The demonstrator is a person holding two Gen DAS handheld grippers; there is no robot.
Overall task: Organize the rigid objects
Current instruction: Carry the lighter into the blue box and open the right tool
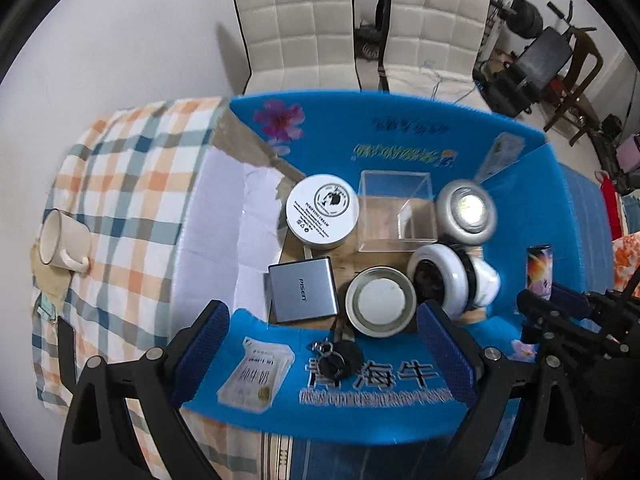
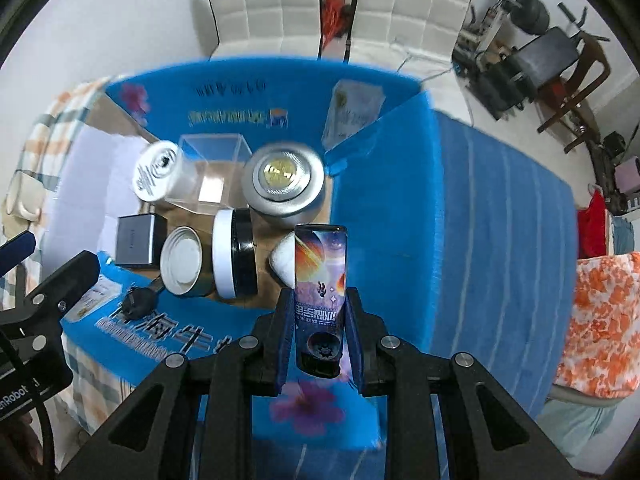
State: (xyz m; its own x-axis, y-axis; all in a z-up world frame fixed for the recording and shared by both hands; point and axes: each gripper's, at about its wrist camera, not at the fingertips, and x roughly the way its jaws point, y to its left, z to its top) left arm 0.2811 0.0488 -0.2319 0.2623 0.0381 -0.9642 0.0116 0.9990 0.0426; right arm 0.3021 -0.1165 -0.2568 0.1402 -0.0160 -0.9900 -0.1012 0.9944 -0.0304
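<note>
Now right gripper (image 2: 320, 344) clasps printed tube (image 2: 320, 280) (left gripper (image 1: 324, 344) agape).

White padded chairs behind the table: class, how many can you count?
2. Left white padded chair stands behind the blue cardboard box; right white padded chair stands beside it. Others may be hidden out of view.

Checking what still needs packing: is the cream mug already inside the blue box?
No: in the left wrist view the cream mug lies on the checked cloth, outside the blue box.
</note>
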